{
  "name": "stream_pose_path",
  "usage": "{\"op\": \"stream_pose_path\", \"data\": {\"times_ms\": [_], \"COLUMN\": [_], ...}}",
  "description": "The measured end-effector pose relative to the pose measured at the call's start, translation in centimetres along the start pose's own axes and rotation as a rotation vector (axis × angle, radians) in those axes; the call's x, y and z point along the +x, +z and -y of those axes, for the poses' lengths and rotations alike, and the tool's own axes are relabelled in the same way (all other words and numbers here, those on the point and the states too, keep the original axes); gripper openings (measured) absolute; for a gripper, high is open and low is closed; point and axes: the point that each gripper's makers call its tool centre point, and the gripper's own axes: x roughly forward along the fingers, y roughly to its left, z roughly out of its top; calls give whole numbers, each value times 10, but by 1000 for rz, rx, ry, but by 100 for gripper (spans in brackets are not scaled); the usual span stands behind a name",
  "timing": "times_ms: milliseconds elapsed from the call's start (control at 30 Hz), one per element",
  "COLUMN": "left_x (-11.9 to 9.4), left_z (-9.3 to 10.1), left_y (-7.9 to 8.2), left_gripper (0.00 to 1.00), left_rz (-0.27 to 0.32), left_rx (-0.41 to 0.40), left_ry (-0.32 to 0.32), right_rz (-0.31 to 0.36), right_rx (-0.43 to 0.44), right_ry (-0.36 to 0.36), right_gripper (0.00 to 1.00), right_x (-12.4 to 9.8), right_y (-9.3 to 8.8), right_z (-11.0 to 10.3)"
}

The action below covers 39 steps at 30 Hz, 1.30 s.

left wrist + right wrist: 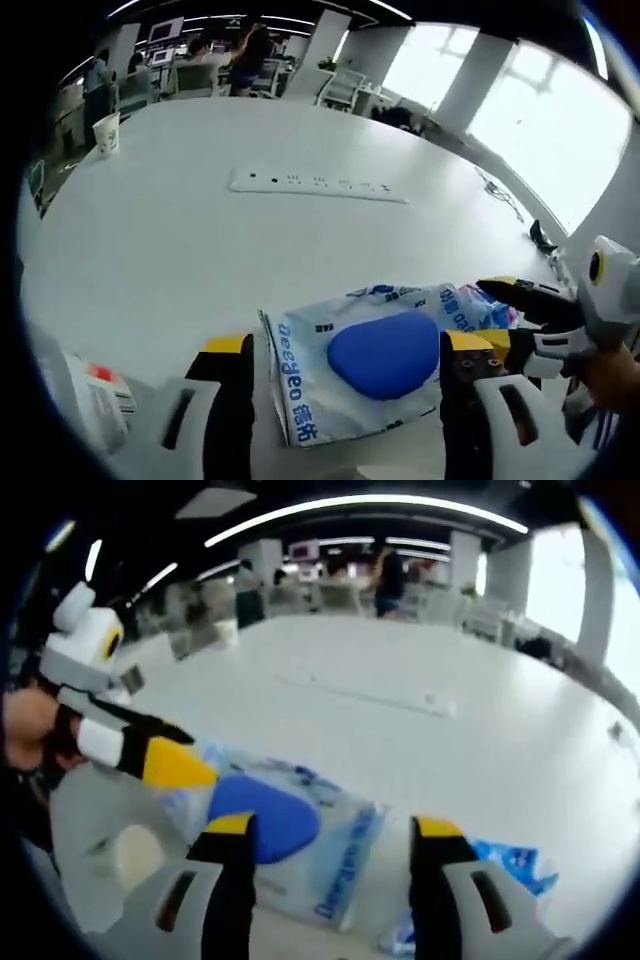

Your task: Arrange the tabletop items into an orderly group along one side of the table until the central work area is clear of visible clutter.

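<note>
Though right view blurs | wipes pack [365,360] partly behind left tool [345,375]

Jaws apart above blue-printed wipes pack [290,830]; left gripper [150,755] alongside.

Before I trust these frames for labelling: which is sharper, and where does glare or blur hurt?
Left gripper view: sharper, the print on the white-and-blue packet is readable, but the windows blow out. Right gripper view: softer overall, the left gripper and the packet smeared, ceiling light strips glaring.
</note>
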Motion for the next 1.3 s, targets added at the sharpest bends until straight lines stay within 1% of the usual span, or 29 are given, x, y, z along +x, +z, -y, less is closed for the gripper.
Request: {"op": "stream_pose_path", "data": {"times_ms": [33, 100, 533, 600, 733, 933, 1000, 1200, 1300], "left_x": [-1, -3, -14, -15, -21, -28, -32, -50, -59], "left_z": [1, 2, 5, 6, 13, 22, 24, 34, 38], "left_y": [1, 2, 7, 7, 4, 1, 0, -2, -3], "left_gripper": [82, 85, 83, 83, 82, 82, 82, 82, 82], "left_rz": [0, 3, 20, 20, 11, 18, 24, 55, 67], "left_rx": [19, 45, 47, 57, 105, 125, 147, 172, 232], "left_ry": [-1, 4, -11, -15, -35, -53, -58, -72, -69], "right_rz": [3, 5, 10, 10, 25, 27, 33, 55, 69], "right_rx": [-1, 0, 1, 3, 20, 40, 52, 51, 48], "right_ry": [1, 0, 5, 8, 19, 29, 30, 37, 45], "right_gripper": [60, 60, 60, 59, 59, 59, 59, 59, 59], "right_x": [-1, -2, -11, -12, -20, -29, -34, -45, -52], "right_y": [1, 1, 2, 1, 2, -4, -5, 0, 2], "right_z": [-1, -1, -4, -4, -8, -11, -11, -16, -21]}}
